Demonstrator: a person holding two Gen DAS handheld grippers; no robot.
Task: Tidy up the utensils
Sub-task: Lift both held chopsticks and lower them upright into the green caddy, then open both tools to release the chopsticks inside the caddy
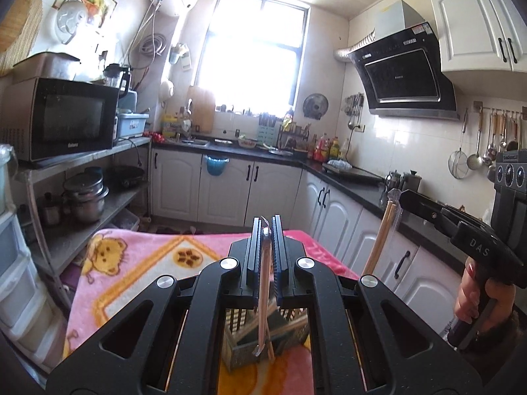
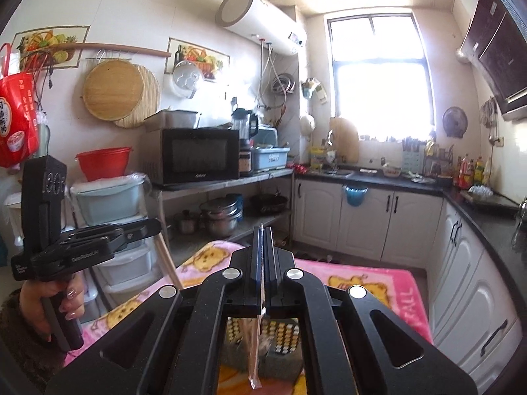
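My left gripper (image 1: 266, 222) is shut on a wrapped pair of chopsticks (image 1: 263, 296) that hangs down through the jaws toward a woven utensil basket (image 1: 290, 335) on the pink blanket (image 1: 131, 263). My right gripper (image 2: 262, 230) is shut on another wrapped pair of chopsticks (image 2: 253, 345), which hangs over the same basket (image 2: 283, 332). In the left wrist view the right gripper (image 1: 400, 197) shows at the right with its chopsticks (image 1: 378, 240) slanting down. In the right wrist view the left gripper (image 2: 154, 227) shows at the left, with its chopsticks (image 2: 169, 260) hanging down.
The blanket covers a table in a kitchen. A shelf with a microwave (image 1: 62, 121) and pots (image 1: 84, 197) stands to the left. White cabinets and a dark counter (image 1: 355, 187) run along the right. Plastic drawers (image 2: 128, 263) stand near the left hand.
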